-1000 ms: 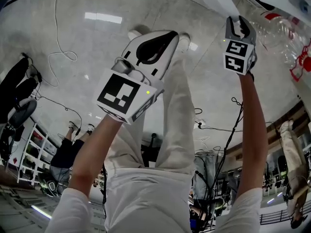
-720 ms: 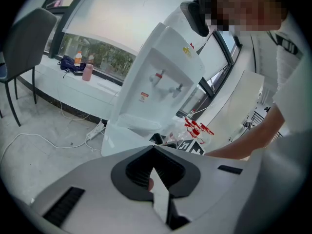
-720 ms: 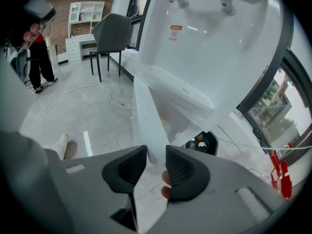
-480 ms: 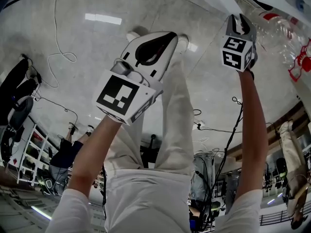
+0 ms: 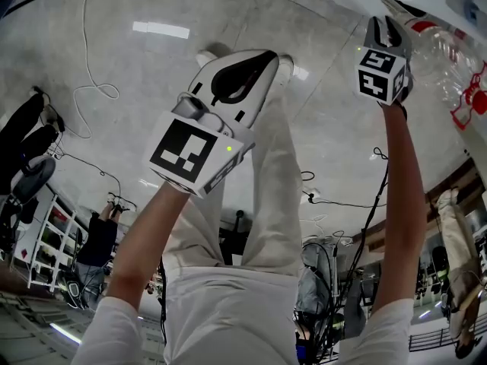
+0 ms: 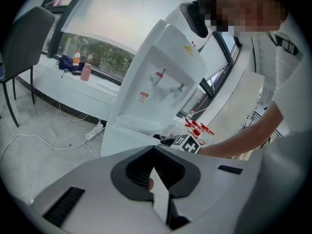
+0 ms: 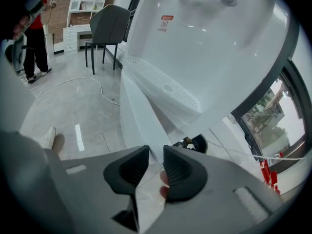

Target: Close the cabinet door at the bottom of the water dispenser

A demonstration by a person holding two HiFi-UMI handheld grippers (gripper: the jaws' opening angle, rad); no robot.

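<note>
Seen from my remote station, the right gripper [image 7: 156, 150] sits low at the foot of the white water dispenser [image 7: 209, 43]. Its jaws are closing with the bottom edge of the cabinet door [image 7: 139, 111] between them, the pads not yet pressing on it. The door juts out from the dispenser's base. The left gripper [image 6: 155, 147] hangs farther off, jaws tip to tip and holding nothing. A dark object [image 7: 192, 143] lies on the floor just past the door. A white cable [image 7: 73, 84] loops over the marble floor before a grey chair [image 7: 107, 23]. A person in a red top [image 7: 29, 28] stands near a white shelf unit [image 7: 87, 1].
</note>
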